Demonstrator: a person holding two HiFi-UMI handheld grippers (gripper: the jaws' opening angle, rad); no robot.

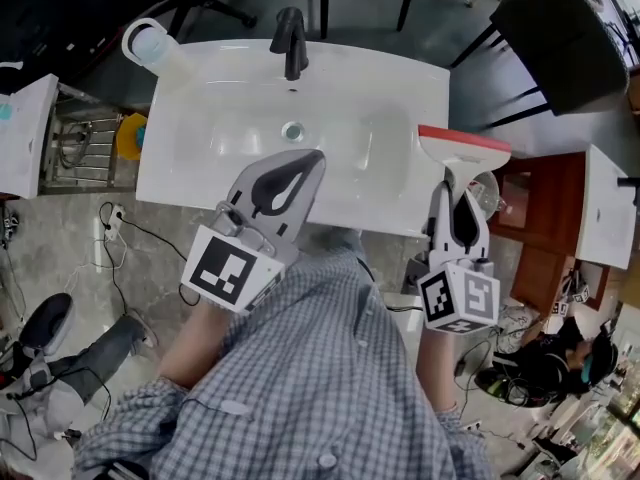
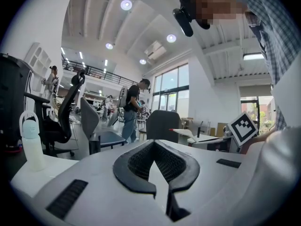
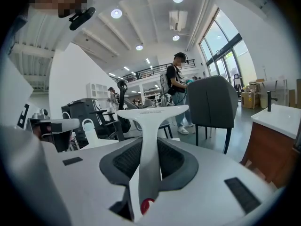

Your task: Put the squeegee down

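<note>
Ahead of both your tongs lies one white sink basin [image 1: 385, 133] with a single drain [image 1: 292, 130] in its bowl, one black faucet [image 1: 291, 40] at its far rim, and one white bottle [image 1: 150, 43] standing on its far corner, well off to the left of your left tongs [image 1: 310, 158]. Your left tongs hang over the basin's near part, closed tip to tip. Your right tongs [image 1: 455, 193] are clamped on the white handle of the one squeegee [image 1: 463, 158], its red-edged blade pointing away from you at the basin's right rim.
</note>
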